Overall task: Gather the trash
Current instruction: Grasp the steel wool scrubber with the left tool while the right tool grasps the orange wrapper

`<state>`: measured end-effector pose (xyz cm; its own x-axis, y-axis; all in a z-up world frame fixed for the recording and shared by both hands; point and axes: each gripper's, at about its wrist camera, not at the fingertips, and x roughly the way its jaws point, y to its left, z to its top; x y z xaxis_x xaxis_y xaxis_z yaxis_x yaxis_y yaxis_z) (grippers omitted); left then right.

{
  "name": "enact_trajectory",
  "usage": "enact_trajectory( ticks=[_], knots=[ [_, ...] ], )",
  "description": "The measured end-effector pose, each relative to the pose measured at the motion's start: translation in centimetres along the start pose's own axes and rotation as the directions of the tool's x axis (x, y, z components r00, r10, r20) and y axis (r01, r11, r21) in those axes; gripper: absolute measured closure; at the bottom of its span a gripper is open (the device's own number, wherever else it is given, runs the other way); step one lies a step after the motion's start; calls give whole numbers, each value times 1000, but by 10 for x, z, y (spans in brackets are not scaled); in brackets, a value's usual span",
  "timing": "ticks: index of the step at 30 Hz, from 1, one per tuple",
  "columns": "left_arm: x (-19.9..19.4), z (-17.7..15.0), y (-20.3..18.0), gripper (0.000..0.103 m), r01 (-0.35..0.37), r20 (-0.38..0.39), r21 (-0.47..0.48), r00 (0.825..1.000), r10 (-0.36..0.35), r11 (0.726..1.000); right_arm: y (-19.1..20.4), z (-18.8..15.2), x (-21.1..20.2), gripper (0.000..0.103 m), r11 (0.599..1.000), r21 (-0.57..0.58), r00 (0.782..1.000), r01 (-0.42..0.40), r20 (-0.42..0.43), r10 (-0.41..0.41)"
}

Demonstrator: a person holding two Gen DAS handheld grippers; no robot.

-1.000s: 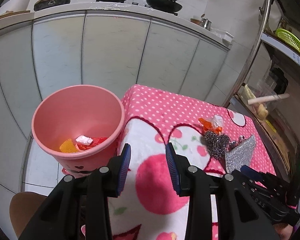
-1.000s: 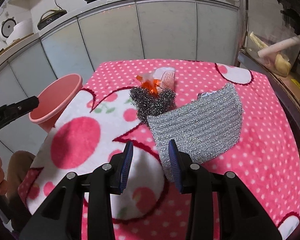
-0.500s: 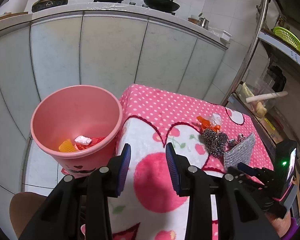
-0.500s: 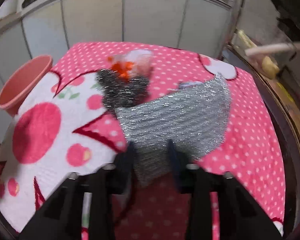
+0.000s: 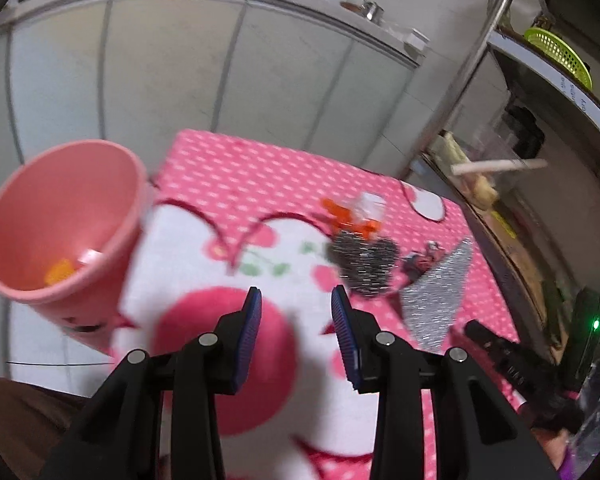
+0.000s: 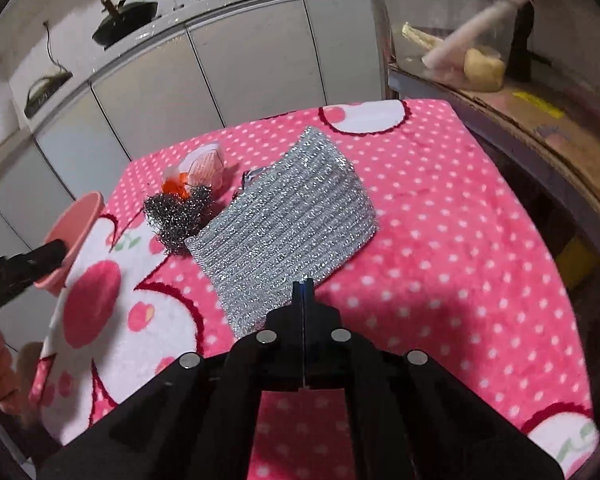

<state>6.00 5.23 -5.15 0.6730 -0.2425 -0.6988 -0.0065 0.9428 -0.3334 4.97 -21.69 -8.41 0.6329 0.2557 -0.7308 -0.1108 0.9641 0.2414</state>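
Fig. legend, both wrist views. The right gripper (image 6: 303,282) is seen w/ its fingers (image 6: 309,300) pressed flat together, tips at the near edge of the silver scouring cloth (image 6: 288,232); whether an edge of the cloth is pinched cannot be told. The cloth is laid flat on the pink polka-dot table cover (image 6: 440,248), long axis running from near-left to far-right, its far corner pointed toward the cabinets (image 6: 236,60). Just beside its left edge, touching it, a steel-wool ball (image 6: 178,216) is shown; behind that, an orange-and-white wrapper (image 6: 200,170), crumpled, no clear axis. The left gripper (image 5: 296,312) is held above the table's near-left part, fingers (image 5: 249,336) partly apart, nothing between them. The pink bin (image 5: 60,220) is seen at the table's left edge, mouth tilted toward the camera, w/ orange and white scraps inside. In the left view the cloth (image 5: 440,292) appears as a narrow wedge, right of the steel wool (image 5: 362,258).
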Motion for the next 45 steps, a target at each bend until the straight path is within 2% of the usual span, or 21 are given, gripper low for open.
enact_trajectory(
  ticks=[2, 7, 8, 10, 15, 16, 19, 20, 24, 28, 31, 33, 38, 42, 45],
  knots=[
    [14, 5, -13, 60, 17, -18, 9, 1000, -17, 1000, -2, 0, 4, 102, 1000, 11, 1000, -18, -20, 18],
    [46, 21, -38, 59, 31, -36, 17, 999, -30, 999, -13, -4, 13, 99, 997, 48, 995, -60, -72, 63],
    [52, 22, -42, 59, 28, -40, 20, 999, -27, 999, -15, -5, 16, 93, 995, 64, 993, -74, -85, 79],
    [70, 26, -50, 59, 1, -55, 33, 999, 1, 999, -20, -6, 16, 90, 989, 99, 989, -110, -85, 119],
    [97, 22, -52, 61, -44, -82, 32, 996, 46, 999, -24, -6, 16, 82, 982, 119, 984, -147, -82, 157],
    [97, 21, -51, 64, -38, -86, 32, 995, 41, 999, -24, -6, 16, 80, 981, 116, 983, -152, -82, 162],
    [94, 20, -49, 88, -21, -84, 45, 996, 25, 999, -21, -4, 15, 76, 983, 101, 984, -153, -80, 161],
    [91, 20, -49, 92, -19, -82, 50, 996, 23, 999, -20, -3, 12, 76, 984, 95, 985, -150, -68, 157],
    [71, 21, -40, 95, -9, -65, 61, 998, 13, 998, -11, 8, 2, 76, 980, 80, 982, -183, -23, 185],
    [52, 19, -31, 95, 10, -59, 86, 998, -5, 996, 12, 33, -3, 75, 958, 57, 959, -282, 7, 282],
    [43, 13, -23, 95, 8, -71, 108, 997, 0, 994, 40, 54, 6, 60, 942, 37, 943, -333, -6, 333],
    [40, 9, -17, 95, 10, -75, 103, 997, -2, 995, 66, 69, 18, 57, 935, 7, 935, -354, -31, 354],
    [43, 3, -3, 95, 19, -101, 77, 995, -11, 997, 108, 86, 58, 56, 944, -21, 939, -329, -111, 325],
    [44, 3, 5, 95, 40, -106, 59, 994, -34, 997, 132, 87, 87, 56, 967, -74, 958, -243, -173, 228],
    [44, 4, 10, 95, 47, -108, 57, 993, -40, 997, 134, 80, 95, 56, 979, -81, 968, -187, -183, 170]
  ],
)
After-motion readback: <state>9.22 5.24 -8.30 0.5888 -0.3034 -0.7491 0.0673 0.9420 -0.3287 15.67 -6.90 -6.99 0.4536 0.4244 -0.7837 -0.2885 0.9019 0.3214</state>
